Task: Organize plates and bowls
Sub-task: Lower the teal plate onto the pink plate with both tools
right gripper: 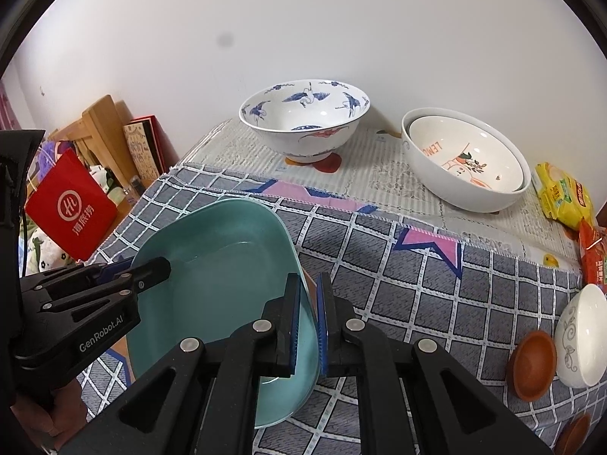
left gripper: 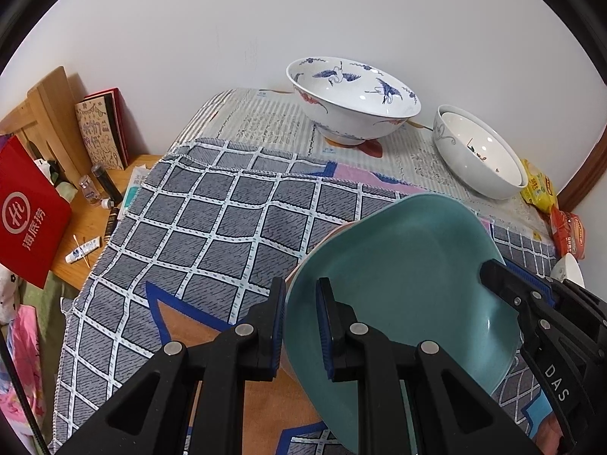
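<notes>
A teal, rounded-square plate (left gripper: 398,284) (right gripper: 220,265) hangs tilted just above the checked cloth, held from both sides. My left gripper (left gripper: 301,292) is shut on the plate's left rim, one pad inside and one outside. My right gripper (right gripper: 308,288) is shut on the opposite rim in the same way. Each gripper shows in the other's view: the right gripper (left gripper: 493,273) and the left gripper (right gripper: 159,265). At the back stand a blue crane-patterned bowl (left gripper: 353,94) (right gripper: 303,125) and nested white bowls (left gripper: 478,151) (right gripper: 466,159).
A small white bowl (right gripper: 580,337) lies on its side beside a brown dish (right gripper: 531,364) at the right edge. Yellow and red snack packs (right gripper: 561,197) sit behind them. A red paper bag (left gripper: 30,212), books and small bottles (left gripper: 102,185) crowd the wooden shelf on the left.
</notes>
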The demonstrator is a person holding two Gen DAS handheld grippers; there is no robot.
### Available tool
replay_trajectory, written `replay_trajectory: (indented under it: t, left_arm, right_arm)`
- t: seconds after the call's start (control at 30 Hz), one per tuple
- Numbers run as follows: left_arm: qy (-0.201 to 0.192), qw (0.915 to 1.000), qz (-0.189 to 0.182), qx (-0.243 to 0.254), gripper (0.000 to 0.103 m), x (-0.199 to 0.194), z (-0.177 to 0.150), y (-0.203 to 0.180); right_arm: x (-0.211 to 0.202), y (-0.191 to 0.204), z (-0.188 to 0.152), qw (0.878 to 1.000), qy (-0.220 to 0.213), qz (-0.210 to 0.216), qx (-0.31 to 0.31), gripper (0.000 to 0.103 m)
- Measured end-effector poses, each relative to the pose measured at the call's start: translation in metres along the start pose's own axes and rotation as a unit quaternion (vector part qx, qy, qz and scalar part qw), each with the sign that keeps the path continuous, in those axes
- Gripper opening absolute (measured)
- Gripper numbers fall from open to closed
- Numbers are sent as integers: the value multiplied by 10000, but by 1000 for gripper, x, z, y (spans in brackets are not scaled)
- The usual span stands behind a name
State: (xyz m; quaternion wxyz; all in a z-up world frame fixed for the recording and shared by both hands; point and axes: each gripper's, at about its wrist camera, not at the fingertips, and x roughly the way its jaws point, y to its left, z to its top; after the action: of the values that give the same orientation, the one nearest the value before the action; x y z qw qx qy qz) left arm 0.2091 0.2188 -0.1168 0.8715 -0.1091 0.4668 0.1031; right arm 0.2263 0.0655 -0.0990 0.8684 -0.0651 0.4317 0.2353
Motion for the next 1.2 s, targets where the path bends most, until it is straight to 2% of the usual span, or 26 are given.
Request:
replay_trajectory:
  t: [1.2]
  left_arm:
    - [156,9998,85,120,16,17,-6,1]
  right_arm:
    - [41,0,6,9990,214,-51,-394,14]
